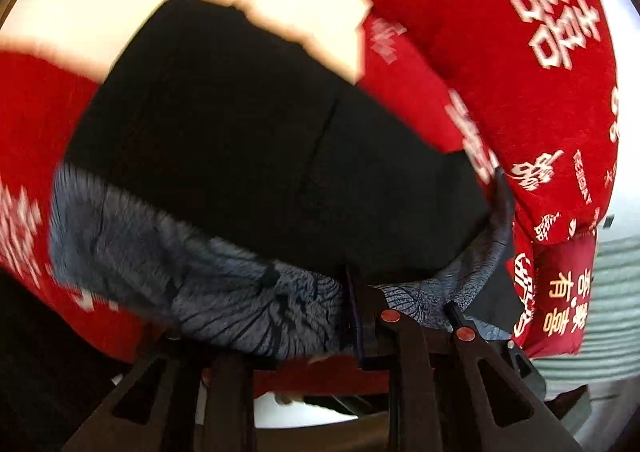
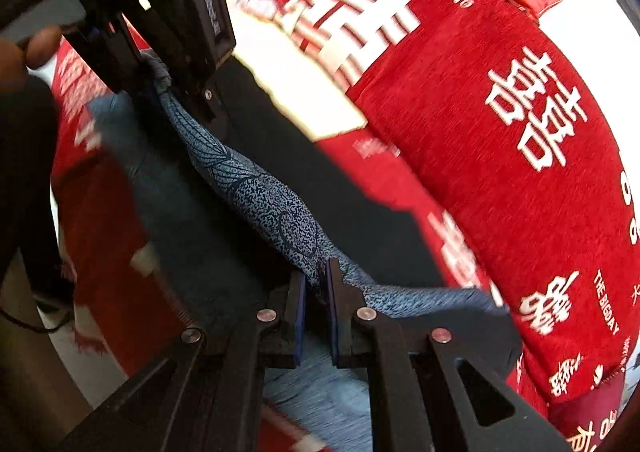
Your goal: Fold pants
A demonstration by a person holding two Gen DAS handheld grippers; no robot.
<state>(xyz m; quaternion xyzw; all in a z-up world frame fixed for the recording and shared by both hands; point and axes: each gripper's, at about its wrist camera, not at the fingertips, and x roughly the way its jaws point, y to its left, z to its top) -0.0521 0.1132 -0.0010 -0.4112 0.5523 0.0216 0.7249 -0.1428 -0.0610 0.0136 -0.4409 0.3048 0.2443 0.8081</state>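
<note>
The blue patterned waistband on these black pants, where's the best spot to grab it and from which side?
Grip the blue patterned waistband itself, near each end, coming from the open top edge with the pads across the band. It is a thick bunched strip stretched between the right hand-held gripper and left hand-held gripper, firmer than the black pants.

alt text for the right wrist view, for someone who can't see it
The right gripper is shut on a bunched strip of blue patterned pants, which stretches up to the left gripper at the top left. Beneath lie black fabric and a red bedspread printed with white characters. The picture is motion-blurred.
</note>
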